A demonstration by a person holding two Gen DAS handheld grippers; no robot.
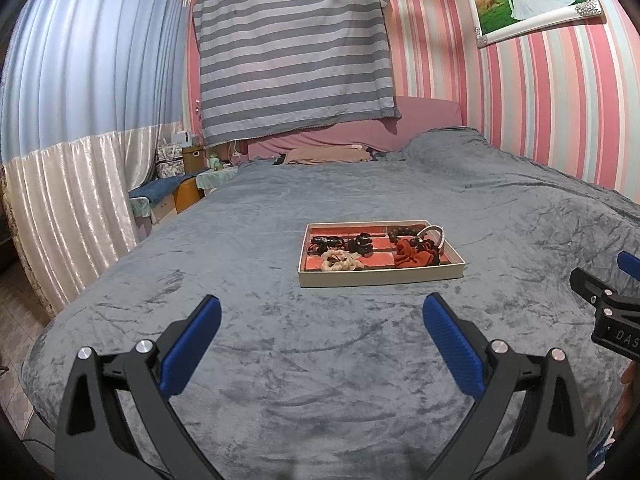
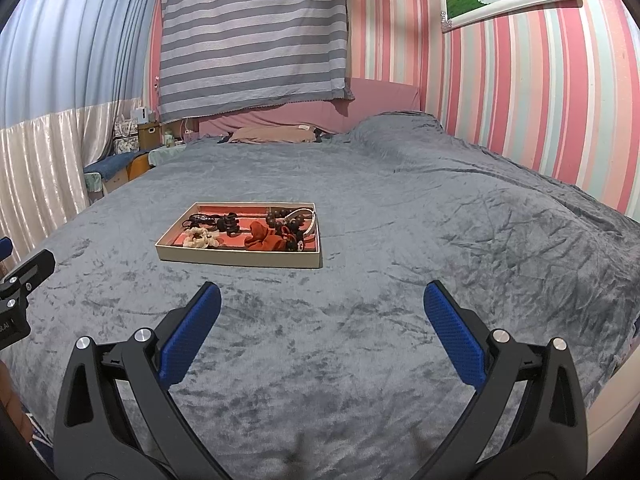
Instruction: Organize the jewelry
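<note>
One shallow rectangular cream cardboard tray with a red lining lies on the grey plush bedspread of a wide bed. Inside it, counted as well as the views allow: one cream fabric scrunchie at the near left, one rust-red fabric scrunchie at the near right, one cluster of thin black hair ties at the far left, one black hair clip or tie in the middle, one string of dark brown round beads at the far right, and one white curved bangle or headband against the right wall. Finer pieces near the beads are too small to tell apart.

Two grippers are in view. The left gripper hovers over bare bedspread with its blue-padded fingers spread wide and empty; the tray sits ahead of it, slightly right of centre and well apart from the fingertips. The right gripper has its fingers equally wide and empty; the tray lies ahead and to its left, near the left fingertip but not touching.
</note>
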